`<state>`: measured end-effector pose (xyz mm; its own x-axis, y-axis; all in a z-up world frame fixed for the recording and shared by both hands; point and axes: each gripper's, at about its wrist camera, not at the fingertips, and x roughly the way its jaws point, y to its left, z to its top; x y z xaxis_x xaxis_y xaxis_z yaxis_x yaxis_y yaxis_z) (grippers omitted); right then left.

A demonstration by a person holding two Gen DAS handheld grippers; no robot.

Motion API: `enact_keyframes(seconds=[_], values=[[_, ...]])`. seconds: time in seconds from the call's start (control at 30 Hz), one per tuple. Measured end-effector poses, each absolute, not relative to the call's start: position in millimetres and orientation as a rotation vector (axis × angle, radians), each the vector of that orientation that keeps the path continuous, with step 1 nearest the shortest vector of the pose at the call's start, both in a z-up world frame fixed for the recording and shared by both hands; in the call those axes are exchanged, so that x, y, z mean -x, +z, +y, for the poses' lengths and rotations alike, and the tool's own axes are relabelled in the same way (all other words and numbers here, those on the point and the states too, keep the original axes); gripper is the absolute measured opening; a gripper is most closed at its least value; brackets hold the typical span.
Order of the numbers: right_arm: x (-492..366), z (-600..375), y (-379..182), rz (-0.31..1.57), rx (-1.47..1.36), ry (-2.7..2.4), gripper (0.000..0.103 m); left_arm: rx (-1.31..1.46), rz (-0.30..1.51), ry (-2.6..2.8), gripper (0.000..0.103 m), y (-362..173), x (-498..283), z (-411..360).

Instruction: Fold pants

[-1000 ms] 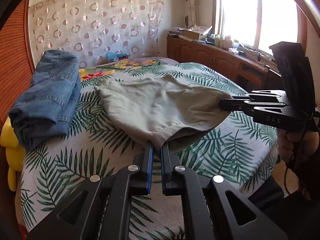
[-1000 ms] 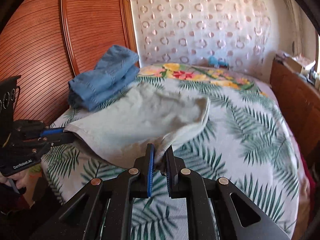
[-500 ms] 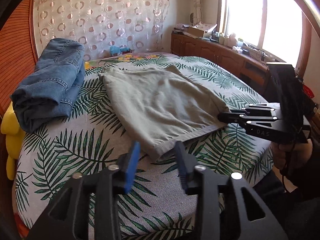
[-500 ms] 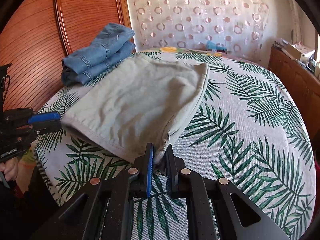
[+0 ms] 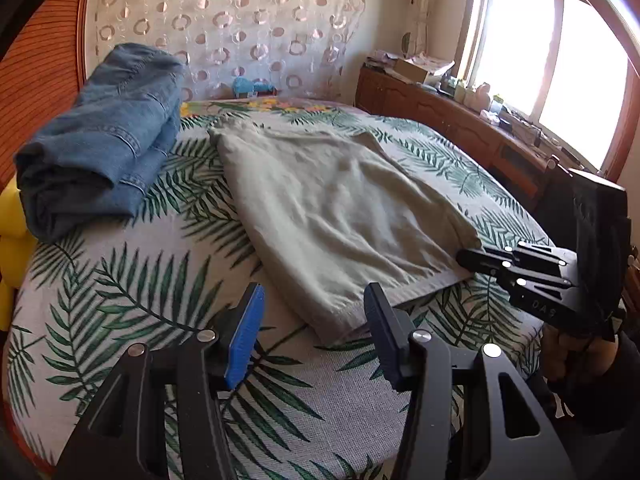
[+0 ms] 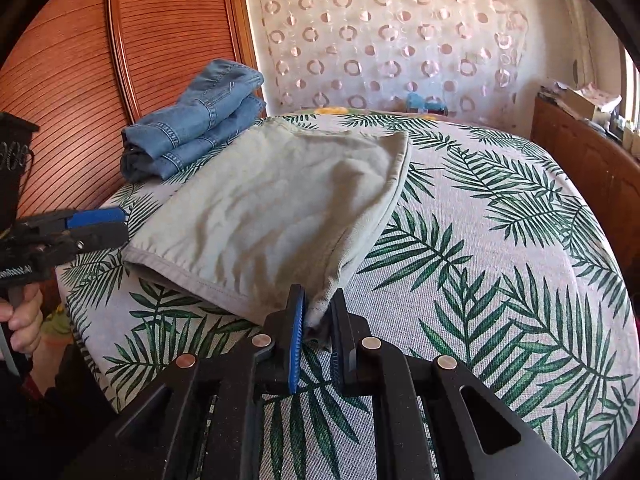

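- grey-green pants (image 5: 332, 216) lie folded flat on the leaf-print bedspread (image 5: 120, 280), long axis running away from both grippers toward the curtain end of the bed.
- near hem edge faces the grippers; its two corners sit one at each gripper.
- left gripper (image 5: 312, 332): jaws have just been opening, now apart; the near-left corner of the pants lies on the bed just ahead of and between the fingers, pads not pressing it, so it looks released.
- right gripper (image 6: 316, 328): jaws nearly together, clamped on the near-right corner, cloth bunched between the blue pad and the black pad.
- in the left wrist view the right gripper (image 5: 480, 260) sits to the right at the far end of the same hem, fingertips on the cloth.
- in the right wrist view the left gripper (image 6: 104, 224) is off to the left, at the other hem corner, a hand (image 6: 24, 316) below it on the grip.
- judgement: the right gripper alone has the cloth, so its letting go looks like the next step; the left is just as near to its own corner for any regrasp.
- folded blue jeans (image 5: 100, 136) rest beyond and left of the pants, close beside their far-left edge; whether they touch is unclear.
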<state>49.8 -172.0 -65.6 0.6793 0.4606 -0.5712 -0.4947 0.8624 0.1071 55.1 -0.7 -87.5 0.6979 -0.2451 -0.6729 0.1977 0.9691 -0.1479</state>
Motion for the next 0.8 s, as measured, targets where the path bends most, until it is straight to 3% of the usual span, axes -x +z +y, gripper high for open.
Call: enact_keyframes(seconds=[0.57, 0.73, 0.8], values=[[-50, -176, -71, 0.608, 0.050, 0.535, 0.010, 0.119, 0.785, -0.268, 0.051, -104, -54, -4], [-51, -176, -72, 0.608, 0.047, 0.536, 0.010, 0.164, 0.789, -0.283, 0.029, -104, -55, -2], [-52, -176, -71, 0.609, 0.046, 0.535, 0.011, 0.165, 0.785, -0.281, 0.027, -104, -55, -2]])
